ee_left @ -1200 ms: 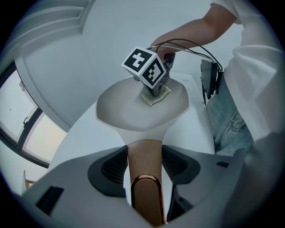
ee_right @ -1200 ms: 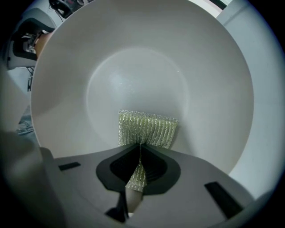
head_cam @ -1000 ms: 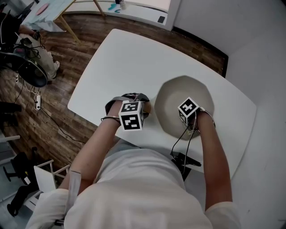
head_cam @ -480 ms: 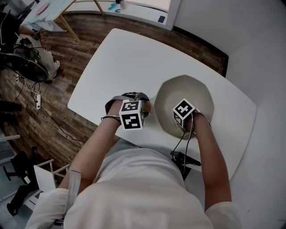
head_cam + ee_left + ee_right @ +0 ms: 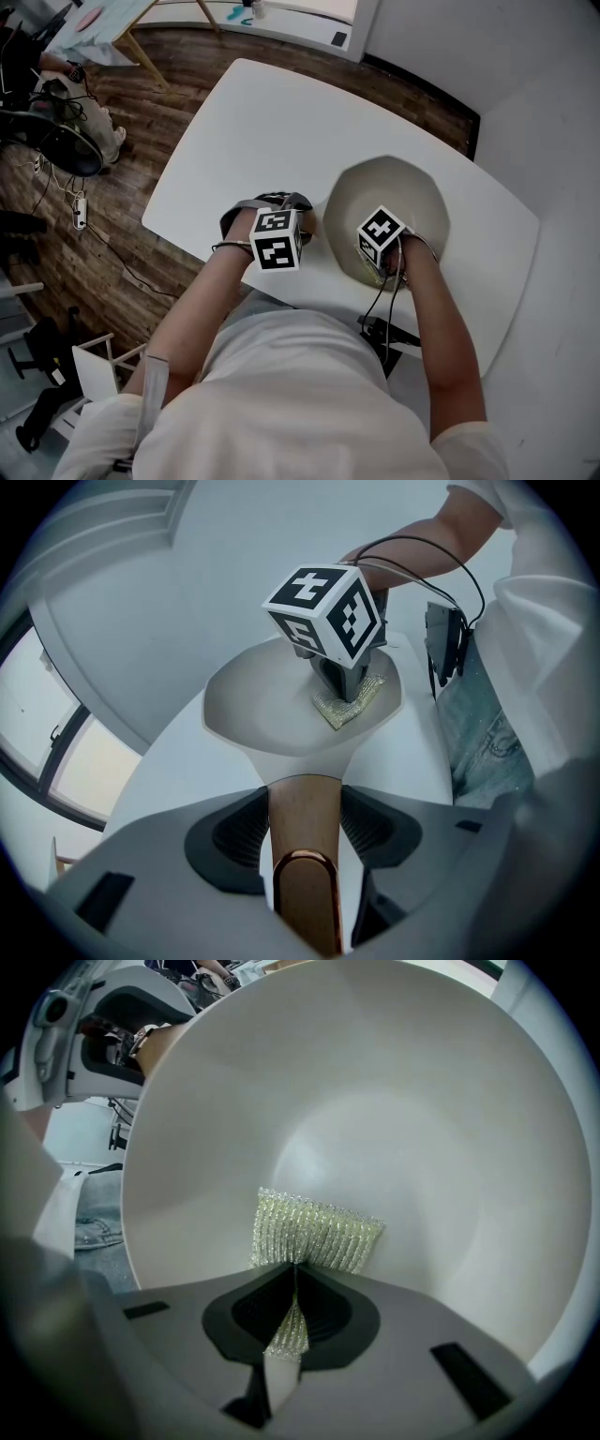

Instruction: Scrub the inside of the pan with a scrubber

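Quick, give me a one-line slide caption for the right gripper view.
Right gripper clamps a glittery pale-green mesh scrubber low inside the round white pan.

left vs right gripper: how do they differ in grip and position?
Grip: the left gripper is shut on the pan's wooden handle; the right gripper is shut on a yellow-green mesh scrubber.
Position: the left gripper sits outside the pan, at the handle; the right gripper reaches into the pan, scrubber on its inner surface.
Shared: both are clamped on something, neither is open.
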### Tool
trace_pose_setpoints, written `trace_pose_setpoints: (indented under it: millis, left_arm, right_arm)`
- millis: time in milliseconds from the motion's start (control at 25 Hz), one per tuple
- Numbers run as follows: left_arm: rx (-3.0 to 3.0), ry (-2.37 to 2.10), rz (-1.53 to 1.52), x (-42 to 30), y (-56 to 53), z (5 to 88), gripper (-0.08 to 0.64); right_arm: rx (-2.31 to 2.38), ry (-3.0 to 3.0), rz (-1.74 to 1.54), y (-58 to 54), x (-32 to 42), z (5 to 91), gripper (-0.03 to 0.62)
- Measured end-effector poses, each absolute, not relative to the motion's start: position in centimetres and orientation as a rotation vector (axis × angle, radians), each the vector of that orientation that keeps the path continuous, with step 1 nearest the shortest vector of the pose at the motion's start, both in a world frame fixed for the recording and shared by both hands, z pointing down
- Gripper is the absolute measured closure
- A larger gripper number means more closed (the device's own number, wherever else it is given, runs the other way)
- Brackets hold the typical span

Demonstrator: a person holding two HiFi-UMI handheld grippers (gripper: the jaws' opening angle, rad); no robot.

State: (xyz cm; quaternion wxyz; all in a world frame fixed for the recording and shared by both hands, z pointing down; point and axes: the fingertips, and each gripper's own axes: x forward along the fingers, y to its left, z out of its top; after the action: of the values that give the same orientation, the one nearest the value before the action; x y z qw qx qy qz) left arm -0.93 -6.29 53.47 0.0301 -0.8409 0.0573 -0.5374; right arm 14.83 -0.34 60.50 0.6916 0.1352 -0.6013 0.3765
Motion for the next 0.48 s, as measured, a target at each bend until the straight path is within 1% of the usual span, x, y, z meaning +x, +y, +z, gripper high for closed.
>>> trace_pose_setpoints:
  millis: [480]
  left_arm:
    - [-2.595,0.164,-1.655,-1.0,-6.4,53.4,0.313]
  right_arm:
    - [0.256,-1.506,0.920,-1.2,10.8,60.3,0.563]
